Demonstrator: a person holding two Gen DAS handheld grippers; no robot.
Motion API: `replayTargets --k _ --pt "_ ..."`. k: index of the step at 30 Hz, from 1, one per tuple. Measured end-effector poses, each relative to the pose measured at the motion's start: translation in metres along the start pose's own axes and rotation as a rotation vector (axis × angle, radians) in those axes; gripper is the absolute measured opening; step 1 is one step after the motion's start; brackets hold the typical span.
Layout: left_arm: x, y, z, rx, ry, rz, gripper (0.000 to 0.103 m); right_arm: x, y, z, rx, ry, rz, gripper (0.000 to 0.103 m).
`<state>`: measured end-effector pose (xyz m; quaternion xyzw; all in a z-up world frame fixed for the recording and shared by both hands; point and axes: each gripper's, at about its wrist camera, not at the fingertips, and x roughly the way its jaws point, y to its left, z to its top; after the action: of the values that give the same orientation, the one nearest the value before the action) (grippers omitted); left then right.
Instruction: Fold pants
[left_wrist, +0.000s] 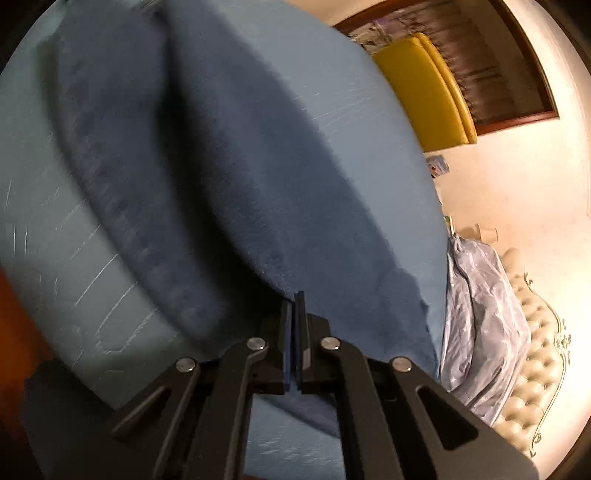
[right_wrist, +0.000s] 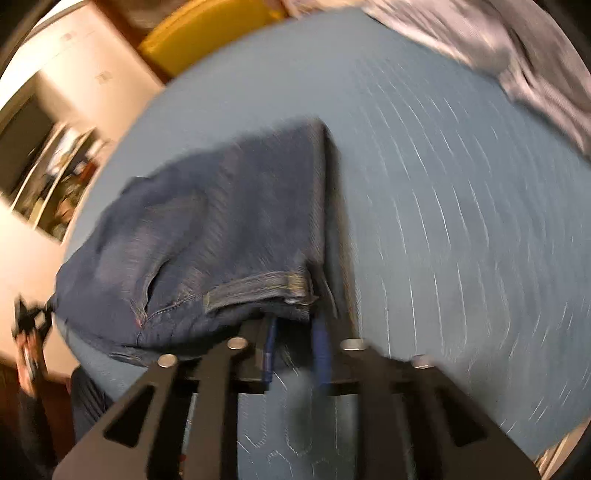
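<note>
Blue quilted bed cover carries the jeans, lying centre to 9 o'clock in the right wrist view, seemingly doubled over already, hem near the tool; the fold looks partway, with flattening and a further fold probably left. Left gripper, fingers together, clamped on a jeans edge at 6 o'clock; right gripper, fingers apart, straddling cloth at the hem. No readable labels or writing; blur hides detail.

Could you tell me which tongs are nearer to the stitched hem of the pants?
Right. The right tongs sit open just below the hem. The left tongs are shut on the pants at a plain edge away from it.
</note>
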<state>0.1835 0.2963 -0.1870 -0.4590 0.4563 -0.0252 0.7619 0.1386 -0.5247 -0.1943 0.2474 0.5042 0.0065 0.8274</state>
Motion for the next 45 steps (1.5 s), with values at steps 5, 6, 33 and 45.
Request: replayTargets --k 5,6,33,45 --pt "0.003 0.005 0.007 0.012 0.007 -0.06 0.002 -0.019 -0.005 -0.019 0.181 -0.072 0.069 0.05" --pt "0.004 0.003 0.009 0.02 0.008 -0.062 0.002 -0.016 -0.004 -0.022 0.213 -0.064 0.098 0.05" --pt "-0.03 0.012 -0.014 0.003 -0.026 -0.108 0.001 -0.014 0.042 -0.015 0.328 -0.147 0.098 0.007" --pt "-0.018 0.057 -0.028 -0.07 0.007 -0.122 0.009 0.032 0.029 -0.014 0.22 -0.067 -0.09 0.005"
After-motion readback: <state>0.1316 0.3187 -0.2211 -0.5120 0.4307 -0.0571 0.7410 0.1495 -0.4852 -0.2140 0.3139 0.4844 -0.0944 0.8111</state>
